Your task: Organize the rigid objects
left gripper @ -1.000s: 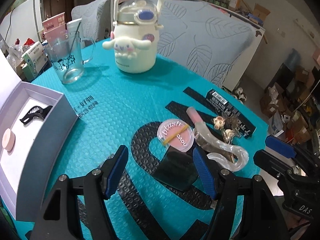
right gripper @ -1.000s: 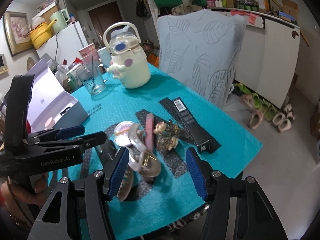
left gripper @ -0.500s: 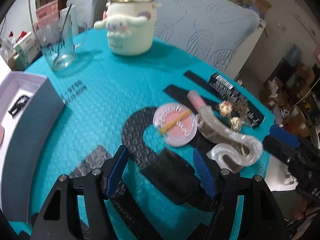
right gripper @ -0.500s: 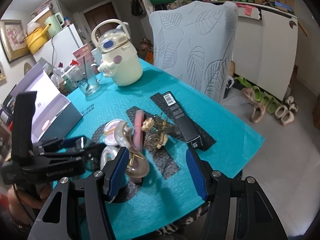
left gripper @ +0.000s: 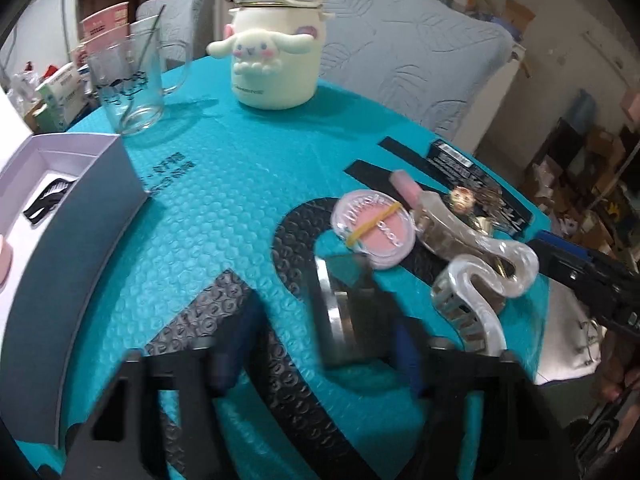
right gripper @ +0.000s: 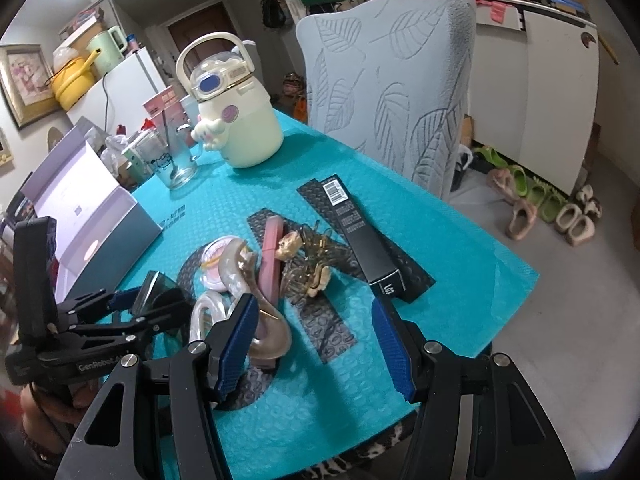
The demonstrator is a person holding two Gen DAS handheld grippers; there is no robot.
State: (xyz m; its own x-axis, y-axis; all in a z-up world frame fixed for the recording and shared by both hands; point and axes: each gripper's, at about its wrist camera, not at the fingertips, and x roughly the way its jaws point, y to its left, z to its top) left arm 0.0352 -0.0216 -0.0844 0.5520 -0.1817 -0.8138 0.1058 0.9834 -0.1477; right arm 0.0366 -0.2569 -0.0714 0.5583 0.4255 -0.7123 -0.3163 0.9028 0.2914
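A dark square mirror (left gripper: 352, 312) with a silver edge lies on the teal mat (left gripper: 224, 208) between the fingers of my left gripper (left gripper: 320, 344). The jaws are closing. The right pad is at the mirror's edge, and mat still shows between the left pad and the mirror. In the right wrist view the mirror (right gripper: 156, 294) looks tilted inside that gripper (right gripper: 140, 312). Just beyond lie a round pink blush compact (left gripper: 374, 226), a clear hair claw (left gripper: 480, 272), a pink tube (left gripper: 404, 186) and an amber claw clip (left gripper: 464, 196). My right gripper (right gripper: 312, 308) hangs open over the mat, nothing between its pads.
An open grey box (left gripper: 80, 208) at the left holds a black hair clip (left gripper: 48, 200). A cream character bottle (left gripper: 276, 64) and a glass mug (left gripper: 128, 84) stand at the back. A long black carton (right gripper: 360, 232) lies to the right, near a covered chair (right gripper: 392, 80).
My left gripper came down and forward over the dark mirror and its jaws narrowed around it. The mirror now shows its silver edge. The right gripper barely shifted.
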